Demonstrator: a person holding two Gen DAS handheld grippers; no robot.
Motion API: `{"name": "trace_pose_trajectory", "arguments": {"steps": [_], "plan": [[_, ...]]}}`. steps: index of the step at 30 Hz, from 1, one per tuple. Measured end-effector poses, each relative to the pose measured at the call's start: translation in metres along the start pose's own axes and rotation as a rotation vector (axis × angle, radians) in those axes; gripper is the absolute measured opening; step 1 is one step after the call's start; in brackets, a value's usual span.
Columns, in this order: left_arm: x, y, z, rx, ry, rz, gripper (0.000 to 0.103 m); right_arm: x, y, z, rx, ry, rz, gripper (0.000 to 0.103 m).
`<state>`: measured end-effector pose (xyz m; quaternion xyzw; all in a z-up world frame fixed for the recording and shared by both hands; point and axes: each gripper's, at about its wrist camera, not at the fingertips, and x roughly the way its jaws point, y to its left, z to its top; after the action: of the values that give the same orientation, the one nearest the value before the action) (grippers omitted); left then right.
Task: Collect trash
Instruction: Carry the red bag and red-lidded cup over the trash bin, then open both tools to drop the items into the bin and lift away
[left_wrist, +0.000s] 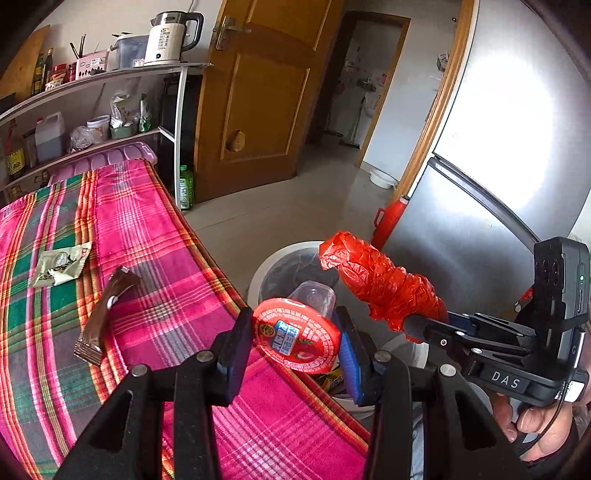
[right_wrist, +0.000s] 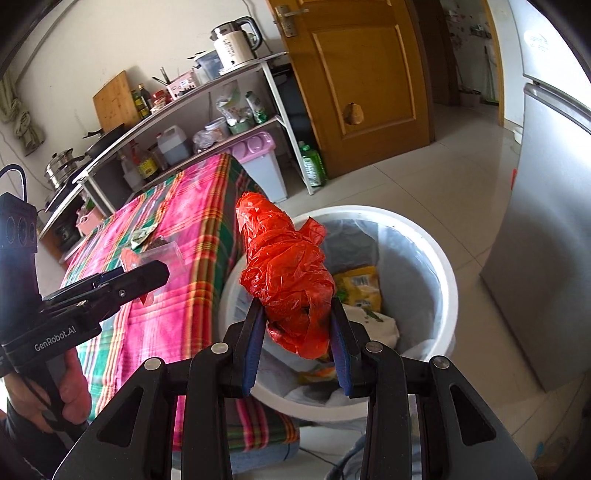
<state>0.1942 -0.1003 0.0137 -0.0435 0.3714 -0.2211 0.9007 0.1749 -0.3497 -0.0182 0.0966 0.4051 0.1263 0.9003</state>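
Observation:
My left gripper (left_wrist: 295, 343) is shut on a clear plastic cup with a red foil lid (left_wrist: 295, 334), held over the table's right edge beside the white trash bin (left_wrist: 264, 269). My right gripper (right_wrist: 297, 332) is shut on a crumpled red plastic bag (right_wrist: 286, 269), held above the near rim of the bin (right_wrist: 439, 258), which holds several wrappers. The bag also shows in the left wrist view (left_wrist: 380, 282). On the plaid tablecloth (left_wrist: 155, 236) lie a brown wrapper (left_wrist: 103, 314) and a pale green sachet (left_wrist: 61, 264).
A silver fridge (left_wrist: 491, 155) stands right of the bin, with a red canister (left_wrist: 389, 221) at its foot. Shelves with a kettle (left_wrist: 171, 37) and bottles stand behind the table. A green bottle (left_wrist: 185, 188) and a wooden door (left_wrist: 258, 99) are beyond.

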Motion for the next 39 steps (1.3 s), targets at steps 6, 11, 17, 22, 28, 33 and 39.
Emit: {"name": "trace_pose_trajectory", "arguments": {"steps": [6, 11, 17, 22, 28, 33, 39], "plan": [[0.021, -0.009, 0.002, 0.014, 0.034, -0.018, 0.045, 0.004, -0.011, -0.001, 0.012, 0.014, -0.01, 0.035], [0.036, -0.017, 0.003, 0.019, 0.058, -0.03, 0.045, 0.009, -0.018, -0.003, 0.022, 0.035, -0.019, 0.037], [0.05, -0.02, 0.001, 0.01, 0.089, -0.032, 0.046, 0.013, -0.022, -0.007, 0.029, 0.055, -0.039, 0.04], [0.05, -0.02, 0.001, 0.001, 0.092, -0.041, 0.047, 0.012, -0.023, -0.007, 0.034, 0.047, -0.041, 0.046], [0.041, -0.014, 0.001, -0.014, 0.062, -0.056, 0.055, 0.003, -0.021, -0.005, 0.035, 0.021, -0.041, 0.046], [0.031, -0.013, 0.002, -0.019, 0.04, -0.051, 0.055, -0.007, -0.017, -0.004, 0.027, 0.001, -0.036, 0.046], [0.009, -0.009, 0.004, -0.018, -0.006, -0.034, 0.055, -0.015, -0.005, -0.001, 0.002, -0.016, -0.019, 0.046]]}}
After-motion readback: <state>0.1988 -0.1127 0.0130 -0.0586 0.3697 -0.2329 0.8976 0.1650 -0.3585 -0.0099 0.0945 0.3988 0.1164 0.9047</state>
